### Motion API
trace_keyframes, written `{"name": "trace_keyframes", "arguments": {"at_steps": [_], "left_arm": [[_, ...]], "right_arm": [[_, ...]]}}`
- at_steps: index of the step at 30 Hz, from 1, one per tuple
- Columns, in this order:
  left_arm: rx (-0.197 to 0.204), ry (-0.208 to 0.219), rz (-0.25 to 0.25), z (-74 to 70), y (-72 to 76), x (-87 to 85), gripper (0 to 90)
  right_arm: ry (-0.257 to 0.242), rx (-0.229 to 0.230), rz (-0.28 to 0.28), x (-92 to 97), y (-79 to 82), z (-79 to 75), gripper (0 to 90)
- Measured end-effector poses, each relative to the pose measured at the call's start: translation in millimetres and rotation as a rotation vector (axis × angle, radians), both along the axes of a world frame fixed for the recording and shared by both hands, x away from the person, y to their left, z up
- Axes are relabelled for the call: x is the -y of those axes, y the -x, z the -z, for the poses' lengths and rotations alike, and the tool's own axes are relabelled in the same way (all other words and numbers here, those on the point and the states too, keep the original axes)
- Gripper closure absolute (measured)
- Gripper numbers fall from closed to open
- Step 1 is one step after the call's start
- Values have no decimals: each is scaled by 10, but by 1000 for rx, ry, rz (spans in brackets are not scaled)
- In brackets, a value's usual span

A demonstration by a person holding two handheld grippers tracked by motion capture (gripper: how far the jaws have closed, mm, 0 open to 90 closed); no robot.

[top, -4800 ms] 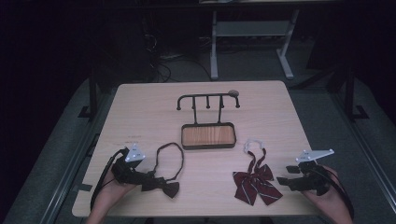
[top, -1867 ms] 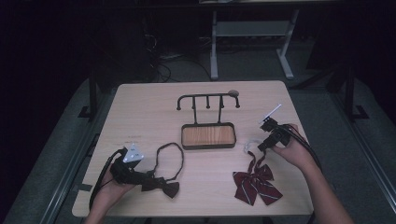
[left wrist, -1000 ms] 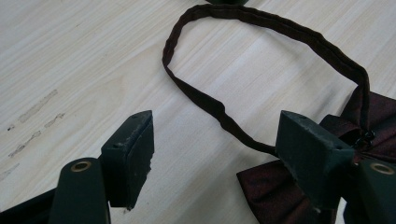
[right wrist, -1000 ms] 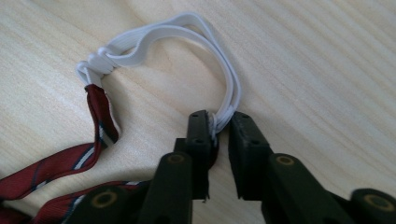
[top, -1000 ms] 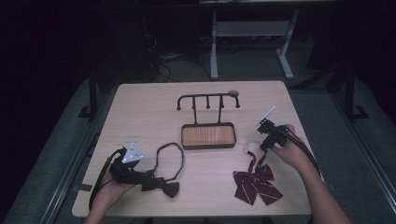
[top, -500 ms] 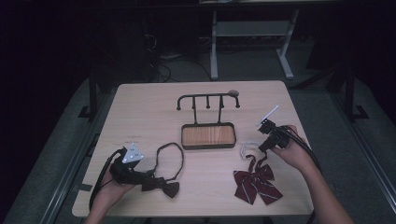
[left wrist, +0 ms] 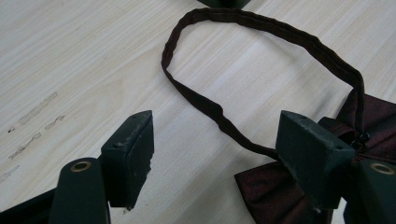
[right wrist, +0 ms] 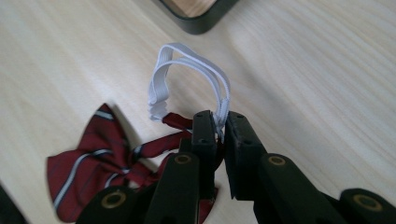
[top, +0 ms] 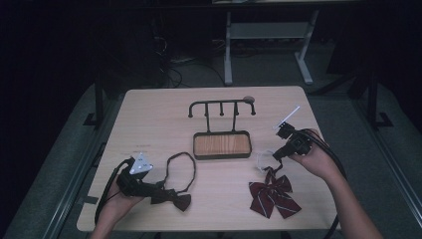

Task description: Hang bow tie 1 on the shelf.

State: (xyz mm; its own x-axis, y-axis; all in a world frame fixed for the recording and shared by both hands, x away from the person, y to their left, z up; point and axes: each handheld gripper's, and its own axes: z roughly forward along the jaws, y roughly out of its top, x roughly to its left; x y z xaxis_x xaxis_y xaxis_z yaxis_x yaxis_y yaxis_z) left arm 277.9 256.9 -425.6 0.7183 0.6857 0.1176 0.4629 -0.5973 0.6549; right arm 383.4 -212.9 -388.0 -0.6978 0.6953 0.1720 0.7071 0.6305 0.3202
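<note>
At lower right of the high view, the right gripper (right wrist: pixel 220 128) pinches the white elastic loop (right wrist: pixel 187 79) of the striped red bow tie (top: pixel 272 195), which lies on the table (top: pixel 159 124). At lower left, the left gripper (left wrist: pixel 217 154) stands wide, one jaw against the dark bow tie (top: pixel 171 198).

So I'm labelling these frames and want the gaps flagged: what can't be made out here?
- Striped bow tie, right gripper view: its near side is hidden behind the right gripper, shut on the white elastic loop.
- Dark bow tie, left gripper view: cut off by the right and bottom edges and partly covered by a jaw of the left gripper.
- Rack, high view: hook shapes too small.
</note>
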Motion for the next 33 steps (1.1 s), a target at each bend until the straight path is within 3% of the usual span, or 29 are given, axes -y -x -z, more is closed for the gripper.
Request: {"name": "trace_keyframes", "arguments": {"at_steps": [7, 19, 33], "left_arm": [[-2, -4, 9, 4, -2, 9, 283], [-5, -1, 11, 7, -3, 11, 283], [-11, 17, 8, 15, -5, 9, 282]], "right_arm": [[-29, 9, -37, -16, 42, -235, 829], [-30, 39, -83, -103, 92, -548, 830], [-44, 53, -101, -138, 75, -743, 830]]}}
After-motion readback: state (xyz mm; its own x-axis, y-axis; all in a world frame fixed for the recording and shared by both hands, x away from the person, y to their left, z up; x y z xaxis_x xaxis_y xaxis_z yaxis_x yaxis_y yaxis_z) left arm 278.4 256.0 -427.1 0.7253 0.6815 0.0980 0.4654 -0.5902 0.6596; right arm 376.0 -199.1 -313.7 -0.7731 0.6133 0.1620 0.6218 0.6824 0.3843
